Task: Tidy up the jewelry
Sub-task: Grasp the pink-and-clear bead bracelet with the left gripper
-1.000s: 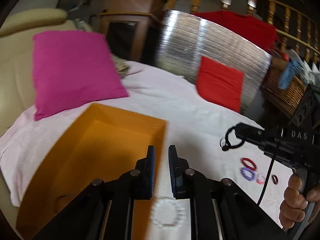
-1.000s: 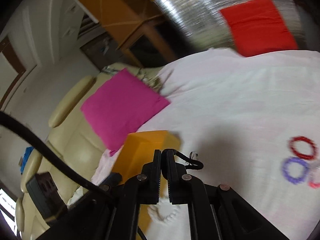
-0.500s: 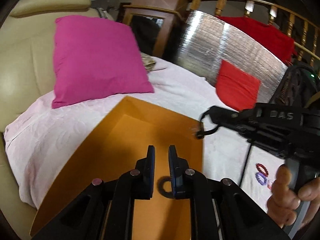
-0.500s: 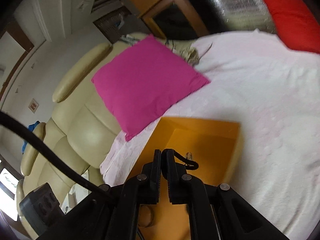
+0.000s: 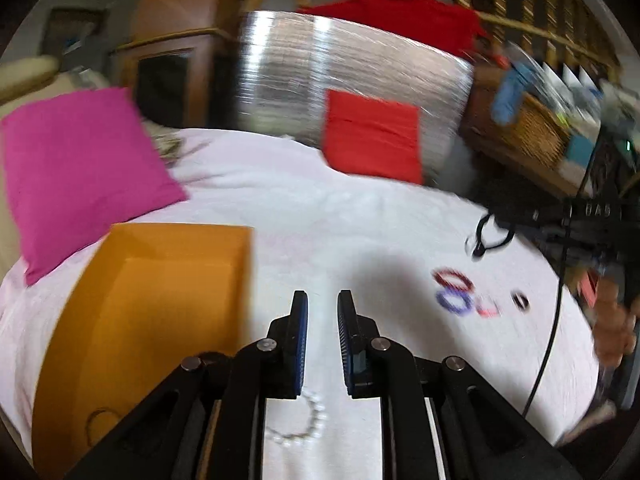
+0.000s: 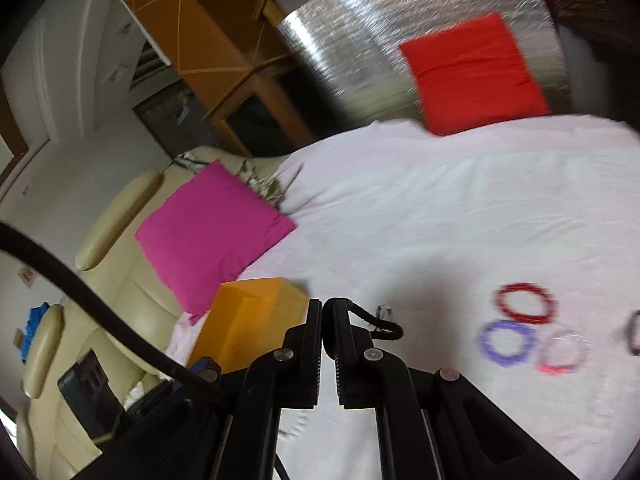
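An orange box sits on the white-covered bed, left of my left gripper, which is open and empty above a white bead bracelet. A thin ring lies in the box's near corner. My right gripper is shut on a black cord bracelet; it also shows in the left wrist view, held above the sheet. Red, purple and pink-white bracelets and a dark ring lie on the sheet to the right.
A magenta pillow lies behind the box and a red cushion leans on a silver panel at the far side. A cream sofa is at the left. A wicker basket stands at the far right.
Both grippers swung back right, away from above the orange box to over the white sheet. The right gripper still holds the black cord bracelet. The white bead bracelet is under the left gripper again.
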Action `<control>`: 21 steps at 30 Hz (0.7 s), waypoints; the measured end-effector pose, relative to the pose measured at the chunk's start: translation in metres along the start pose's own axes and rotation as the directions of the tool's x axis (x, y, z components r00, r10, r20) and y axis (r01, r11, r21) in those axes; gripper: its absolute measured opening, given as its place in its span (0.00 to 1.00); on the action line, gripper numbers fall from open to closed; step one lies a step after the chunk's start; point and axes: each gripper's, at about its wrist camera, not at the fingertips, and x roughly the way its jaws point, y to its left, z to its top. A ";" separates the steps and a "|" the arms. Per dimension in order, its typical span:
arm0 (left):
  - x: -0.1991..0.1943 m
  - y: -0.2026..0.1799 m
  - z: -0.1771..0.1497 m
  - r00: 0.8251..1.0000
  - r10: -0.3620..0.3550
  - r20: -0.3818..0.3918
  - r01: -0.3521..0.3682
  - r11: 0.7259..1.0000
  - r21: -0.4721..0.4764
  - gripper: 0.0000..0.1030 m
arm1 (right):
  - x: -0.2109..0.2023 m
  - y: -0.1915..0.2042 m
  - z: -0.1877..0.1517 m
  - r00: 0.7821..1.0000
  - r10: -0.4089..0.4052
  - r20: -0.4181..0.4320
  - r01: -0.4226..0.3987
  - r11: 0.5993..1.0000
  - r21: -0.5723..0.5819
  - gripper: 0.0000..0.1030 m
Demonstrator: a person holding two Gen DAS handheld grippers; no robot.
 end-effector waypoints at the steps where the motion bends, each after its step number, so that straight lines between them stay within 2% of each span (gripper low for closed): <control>1: 0.003 -0.007 -0.002 1.000 -0.006 -0.011 0.006 1.000 0.022 0.20 | -0.013 -0.010 -0.003 1.000 -0.019 0.016 0.019 1.000 0.002 0.06; 5: 0.026 -0.045 -0.009 0.996 -0.043 -0.077 0.050 0.995 0.083 0.51 | -0.052 -0.057 -0.015 0.994 -0.083 0.065 0.078 0.994 0.075 0.06; 8: 0.049 -0.063 -0.005 0.989 -0.088 -0.116 0.094 0.995 0.046 0.55 | -0.073 -0.097 -0.030 0.983 -0.150 0.109 0.129 0.976 0.175 0.06; 10: 0.063 -0.073 -0.004 0.985 -0.107 -0.132 0.109 0.994 0.006 0.60 | -0.081 -0.124 -0.036 0.977 -0.171 0.131 0.134 0.959 0.251 0.06; 13: 0.086 -0.099 -0.003 0.980 -0.132 -0.146 0.133 0.991 -0.004 0.61 | -0.090 -0.164 -0.048 0.970 -0.203 0.132 0.148 0.929 0.339 0.06; 17: 0.120 -0.137 -0.003 0.979 -0.103 -0.175 0.115 0.992 0.055 0.62 | -0.095 -0.193 -0.051 0.972 -0.216 0.096 0.163 0.908 0.385 0.06; 21: 0.139 -0.167 -0.007 0.968 -0.139 -0.211 0.156 0.986 0.064 0.62 | -0.106 -0.201 -0.047 0.972 -0.212 0.106 0.158 0.912 0.379 0.06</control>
